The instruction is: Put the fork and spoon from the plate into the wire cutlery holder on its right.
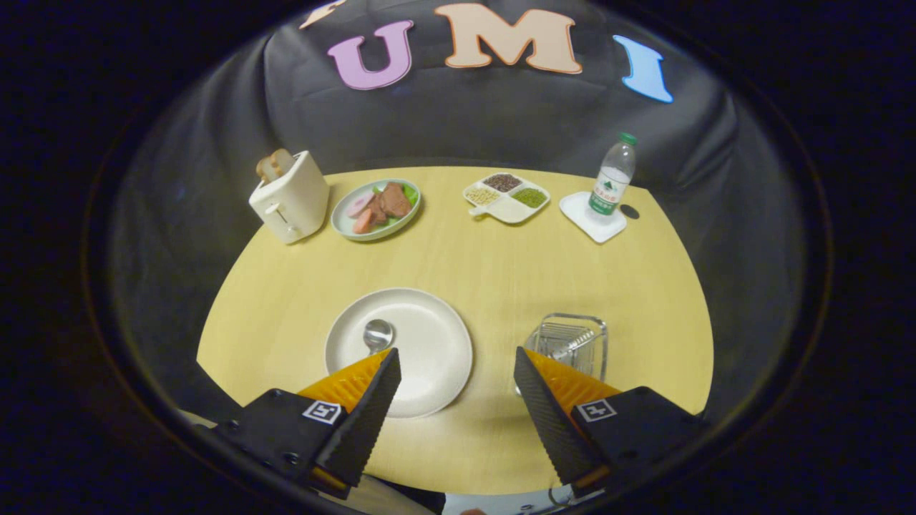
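Observation:
A pale round plate (422, 336) lies on the wooden table just ahead of my fingers. A metal spoon (377, 334) rests on its left half, bowl pointing away, its handle hidden behind my left finger. To the plate's right stands the wire cutlery holder (572, 345), with a metal utensil head inside it; I cannot tell whether it is the fork. My gripper (456, 363) is open and holds nothing. It hovers above the table's near edge, its left fingertip over the plate and its right fingertip in front of the holder.
At the table's far side stand a white toaster (290, 197) with bread, a plate of meat and greens (376, 207), a divided dish of grains (507, 197), and a water bottle (612, 179) on a white coaster. Black cloth walls surround the round table (486, 272).

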Motion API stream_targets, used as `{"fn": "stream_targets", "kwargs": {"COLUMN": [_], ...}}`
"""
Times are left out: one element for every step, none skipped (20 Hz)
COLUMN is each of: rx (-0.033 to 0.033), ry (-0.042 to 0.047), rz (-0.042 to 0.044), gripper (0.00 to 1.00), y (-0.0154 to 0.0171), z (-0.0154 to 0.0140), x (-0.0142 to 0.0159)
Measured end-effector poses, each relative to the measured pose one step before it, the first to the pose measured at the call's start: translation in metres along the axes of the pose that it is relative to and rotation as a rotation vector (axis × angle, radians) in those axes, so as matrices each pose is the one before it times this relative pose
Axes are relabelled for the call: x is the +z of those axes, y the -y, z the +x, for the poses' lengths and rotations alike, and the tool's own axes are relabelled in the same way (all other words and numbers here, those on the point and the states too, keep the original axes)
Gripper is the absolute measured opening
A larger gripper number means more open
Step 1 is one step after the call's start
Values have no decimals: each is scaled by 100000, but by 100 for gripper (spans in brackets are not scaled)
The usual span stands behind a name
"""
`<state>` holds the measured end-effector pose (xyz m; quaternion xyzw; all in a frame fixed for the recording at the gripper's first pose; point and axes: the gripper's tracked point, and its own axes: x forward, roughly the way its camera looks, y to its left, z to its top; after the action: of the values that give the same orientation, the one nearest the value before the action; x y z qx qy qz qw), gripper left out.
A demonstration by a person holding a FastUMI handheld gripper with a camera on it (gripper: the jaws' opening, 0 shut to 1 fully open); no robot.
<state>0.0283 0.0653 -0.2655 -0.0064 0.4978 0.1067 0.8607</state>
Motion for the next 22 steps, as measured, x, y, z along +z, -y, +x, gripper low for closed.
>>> {"fn": "stream_targets", "kwargs": {"rx": [761,1138,766,601,759,684,726,686,542,514,-10,-128,278,142,54,3,-265,-28,476,507,338,-181], "ry": [-819,-701,-849,-965,-913,-1157,-1303,-1191,-1220,-1015,-889,-1097,-1305,-1313,-1365,-1156,-903,-974,-887,-1014,-1543,-1241], "rz": [-423,-247,-303,-311,-257,-337,-289,-358,-393,-326,-208,67,-26,-285,-580,-671,-617,-547,-273,-245,-642,-1003], "gripper": [100,100,100,100,100,100,100,100,100,100,100,100,99,99,99,99,99,99,98,98,98,97], "y": [-657,-721,-607,-503,-623,-579,-556,-542,-479,-481,-304,-249,-387,-367,-287,-309,-241,-255,-413,-385,-338,-134], "z": [388,372,382,351,444,422,525,485,581,414,561,563,647,618,628,465,624,405,425,405,353,428], "x": [-215,-122,-195,-199,-273,-249,-365,-299,-325,-235,-223,-217,-317,-266,-345,-261,-261,-236,-246,-254,-370,-285]}}
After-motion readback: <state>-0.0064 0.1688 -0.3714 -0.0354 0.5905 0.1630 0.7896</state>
